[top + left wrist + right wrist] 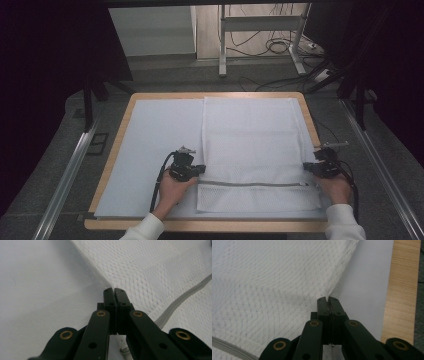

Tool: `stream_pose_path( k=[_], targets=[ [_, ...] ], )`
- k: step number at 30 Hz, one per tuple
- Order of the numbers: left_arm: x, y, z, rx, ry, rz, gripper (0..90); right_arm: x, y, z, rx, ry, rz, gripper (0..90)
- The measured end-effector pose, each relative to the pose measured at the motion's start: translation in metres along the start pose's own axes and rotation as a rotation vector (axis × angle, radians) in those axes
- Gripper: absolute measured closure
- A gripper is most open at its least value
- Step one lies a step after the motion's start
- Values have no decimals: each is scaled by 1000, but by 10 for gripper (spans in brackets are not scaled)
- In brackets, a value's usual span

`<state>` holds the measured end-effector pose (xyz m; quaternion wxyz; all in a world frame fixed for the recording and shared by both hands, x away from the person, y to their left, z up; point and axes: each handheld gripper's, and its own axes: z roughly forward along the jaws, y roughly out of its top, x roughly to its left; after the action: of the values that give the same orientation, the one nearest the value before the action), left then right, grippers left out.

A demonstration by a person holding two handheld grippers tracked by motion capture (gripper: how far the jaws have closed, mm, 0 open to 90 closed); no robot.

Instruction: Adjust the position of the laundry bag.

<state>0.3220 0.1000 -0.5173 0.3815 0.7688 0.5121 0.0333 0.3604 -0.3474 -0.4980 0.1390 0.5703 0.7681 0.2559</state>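
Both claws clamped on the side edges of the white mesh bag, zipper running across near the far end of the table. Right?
Not quite. The zipper runs across the near end of the mesh bag, close to the person, as the high view shows. The rest holds: the left claw and right claw are each shut on a side edge of the bag.

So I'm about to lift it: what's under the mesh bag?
The mesh bag lies on a white sheet over the wooden board. Whatever is directly beneath the bag is covered.
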Motion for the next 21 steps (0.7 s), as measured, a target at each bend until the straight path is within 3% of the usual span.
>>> stream_pose_path(
  k=[21],
  targets=[
    [6,0,-7,-10,3,-4,898,2,1,-3,-35,36,7,882]
  ],
)
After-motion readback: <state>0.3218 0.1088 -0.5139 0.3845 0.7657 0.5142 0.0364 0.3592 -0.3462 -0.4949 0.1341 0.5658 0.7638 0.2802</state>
